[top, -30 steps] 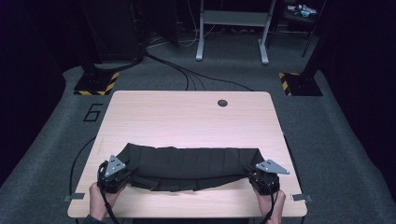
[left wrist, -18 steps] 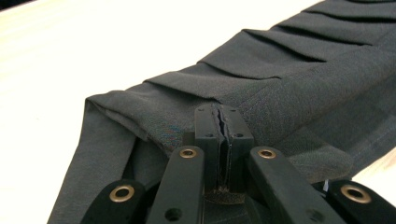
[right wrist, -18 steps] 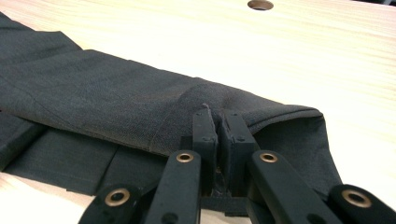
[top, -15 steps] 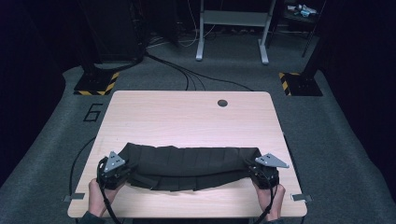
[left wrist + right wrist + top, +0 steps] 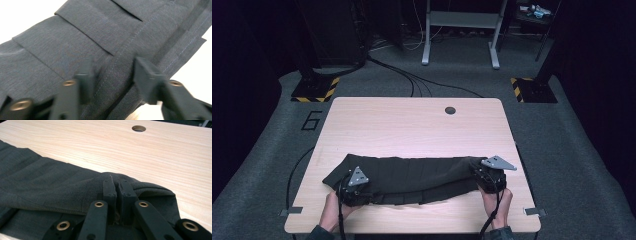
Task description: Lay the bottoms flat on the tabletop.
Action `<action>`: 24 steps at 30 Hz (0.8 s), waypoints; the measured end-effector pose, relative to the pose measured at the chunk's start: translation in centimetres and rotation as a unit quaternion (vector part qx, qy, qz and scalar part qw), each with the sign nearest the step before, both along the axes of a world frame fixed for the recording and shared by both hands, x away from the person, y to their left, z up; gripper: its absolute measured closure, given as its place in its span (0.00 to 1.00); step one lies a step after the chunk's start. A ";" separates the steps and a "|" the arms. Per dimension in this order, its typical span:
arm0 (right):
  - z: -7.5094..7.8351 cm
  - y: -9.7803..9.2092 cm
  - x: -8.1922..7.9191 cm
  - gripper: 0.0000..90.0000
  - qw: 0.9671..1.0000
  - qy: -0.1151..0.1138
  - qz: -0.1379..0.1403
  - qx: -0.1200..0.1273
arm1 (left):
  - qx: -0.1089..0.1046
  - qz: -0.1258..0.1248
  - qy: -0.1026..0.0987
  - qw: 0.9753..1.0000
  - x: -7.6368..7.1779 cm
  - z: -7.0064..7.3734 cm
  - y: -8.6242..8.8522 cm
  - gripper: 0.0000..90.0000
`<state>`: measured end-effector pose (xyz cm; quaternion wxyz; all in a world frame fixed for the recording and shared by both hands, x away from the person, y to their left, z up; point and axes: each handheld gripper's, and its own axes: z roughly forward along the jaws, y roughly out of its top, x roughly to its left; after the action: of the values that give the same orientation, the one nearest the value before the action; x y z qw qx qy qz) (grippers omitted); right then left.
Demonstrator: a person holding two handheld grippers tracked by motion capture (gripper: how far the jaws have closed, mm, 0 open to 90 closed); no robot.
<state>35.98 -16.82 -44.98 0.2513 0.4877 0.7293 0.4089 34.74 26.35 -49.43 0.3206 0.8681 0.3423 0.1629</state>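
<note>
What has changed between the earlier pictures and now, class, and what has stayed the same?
The left gripper has let go of the dark pleated cloth; its jaws now stand apart above it. The cloth's left end now lies on the table. The right gripper stays shut on the right end.

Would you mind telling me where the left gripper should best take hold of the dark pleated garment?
Probably on the stitched band along the near edge of the dark pleated garment, at its left end, coming in from the person's side. The left gripper hangs open right over that seam, the band looks firmer than the loose pleats, and the right gripper already pinches the opposite end.
</note>
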 end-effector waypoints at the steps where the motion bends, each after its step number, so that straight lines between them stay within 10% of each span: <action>1: 0.0 0.1 0.1 0.95 1.000 0.001 0.001 0.001 | -0.009 0.000 -0.002 1.000 0.1 -0.1 0.1 0.73; 4: 0.1 0.1 0.2 0.95 1.000 0.000 0.003 -0.003 | -0.018 0.001 0.001 1.000 0.3 0.1 0.5 0.90; 13: 1.3 -0.1 1.0 0.95 1.000 -0.011 0.000 -0.002 | -0.058 0.031 -0.036 0.997 1.4 3.3 1.2 0.93; 24: 3.2 0.0 6.4 0.95 1.000 -0.002 -0.007 -0.021 | -0.056 0.047 -0.065 0.995 6.6 7.3 0.8 0.93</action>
<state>42.38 -16.83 -41.82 0.2654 0.4867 0.7336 0.3930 41.33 27.18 -42.15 0.3818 0.8193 0.3700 0.2146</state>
